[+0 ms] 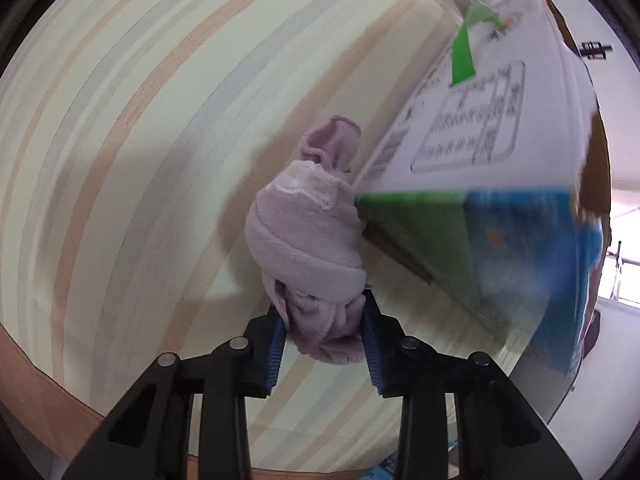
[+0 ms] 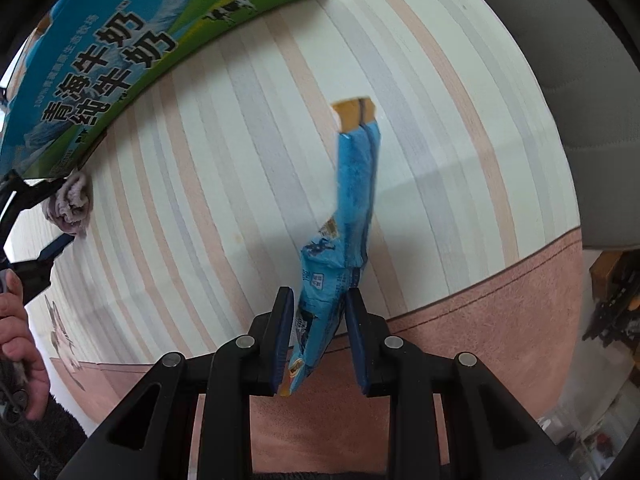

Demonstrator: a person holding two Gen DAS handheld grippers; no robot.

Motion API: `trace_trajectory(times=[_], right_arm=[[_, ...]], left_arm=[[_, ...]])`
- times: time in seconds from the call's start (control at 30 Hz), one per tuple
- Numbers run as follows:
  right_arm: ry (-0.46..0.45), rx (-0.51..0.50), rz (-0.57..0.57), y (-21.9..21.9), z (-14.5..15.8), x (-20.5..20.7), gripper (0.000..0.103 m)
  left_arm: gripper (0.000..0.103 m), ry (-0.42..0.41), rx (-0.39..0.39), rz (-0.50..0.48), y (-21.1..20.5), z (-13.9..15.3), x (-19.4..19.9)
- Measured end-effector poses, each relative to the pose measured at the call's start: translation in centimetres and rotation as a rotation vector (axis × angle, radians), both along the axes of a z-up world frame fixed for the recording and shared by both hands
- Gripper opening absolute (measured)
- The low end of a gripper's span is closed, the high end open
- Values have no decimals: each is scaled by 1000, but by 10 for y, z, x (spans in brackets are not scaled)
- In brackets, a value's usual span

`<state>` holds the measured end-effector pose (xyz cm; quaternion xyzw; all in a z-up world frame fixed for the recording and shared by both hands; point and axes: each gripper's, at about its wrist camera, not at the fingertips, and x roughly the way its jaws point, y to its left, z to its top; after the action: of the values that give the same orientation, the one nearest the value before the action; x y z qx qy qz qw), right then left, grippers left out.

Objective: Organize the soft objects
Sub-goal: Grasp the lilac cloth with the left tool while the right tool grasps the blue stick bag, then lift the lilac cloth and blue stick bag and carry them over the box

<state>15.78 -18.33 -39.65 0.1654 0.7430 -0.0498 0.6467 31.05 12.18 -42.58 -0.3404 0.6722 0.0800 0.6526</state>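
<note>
A lilac rolled sock bundle [image 1: 304,232] hangs over the striped tabletop [image 1: 140,120], its lower end pinched between the blue pads of my left gripper [image 1: 324,308], which is shut on it. The bundle's far end touches the corner of a blue and green milk carton box [image 1: 460,120]. In the right wrist view my right gripper [image 2: 319,294] is shut on a crumpled blue snack packet [image 2: 356,184] that sticks out forward, with a yellow end. The sock bundle [image 2: 72,204] and left gripper [image 2: 60,220] also show at the left edge, under the box [image 2: 100,60].
The striped cloth [image 2: 240,140] ends in a pink border [image 2: 480,320] near me. A person's hand [image 2: 16,340] is at the lower left. A grey cushioned seat [image 2: 580,80] lies beyond the table's right edge. Dark clutter [image 2: 612,304] sits on the floor.
</note>
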Motion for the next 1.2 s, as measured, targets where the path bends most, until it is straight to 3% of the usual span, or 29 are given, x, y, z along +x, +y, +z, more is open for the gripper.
trace_trajectory(times=[0.07,0.23,0.37,0.43,0.57,0.73,0.9,0.97,1.07,1.2], right_arm=[[-4,-4,18,7,1,2,28],[0,-8,97,18,4,-1,26],[3,-22,181,33,2,-7,26],[12,-19,193,39,0,-9,26],[27,-17,200,50,-6,-7,26],[45,-9,206,61,-11,6,28],[72,-31,221,70,-16,11,29],[78,-39,220,73,-17,12,29],[85,-44,197,72,-19,16,29],[56,-58,176,59,-18,28,29]], left_arm=[[29,-6,29,-66,-7,5,-6],[29,3,174,-359,-38,13,-40],[29,53,172,-492,-53,12,-64],[35,73,148,-475,-50,9,-66],[58,101,94,-329,-21,-2,-51],[59,132,85,-233,-6,-4,-32],[58,206,274,-364,-43,-9,-3],[52,185,342,-417,-63,-5,3],[45,166,393,-477,-92,-2,8],[44,150,424,-495,-137,-4,10]])
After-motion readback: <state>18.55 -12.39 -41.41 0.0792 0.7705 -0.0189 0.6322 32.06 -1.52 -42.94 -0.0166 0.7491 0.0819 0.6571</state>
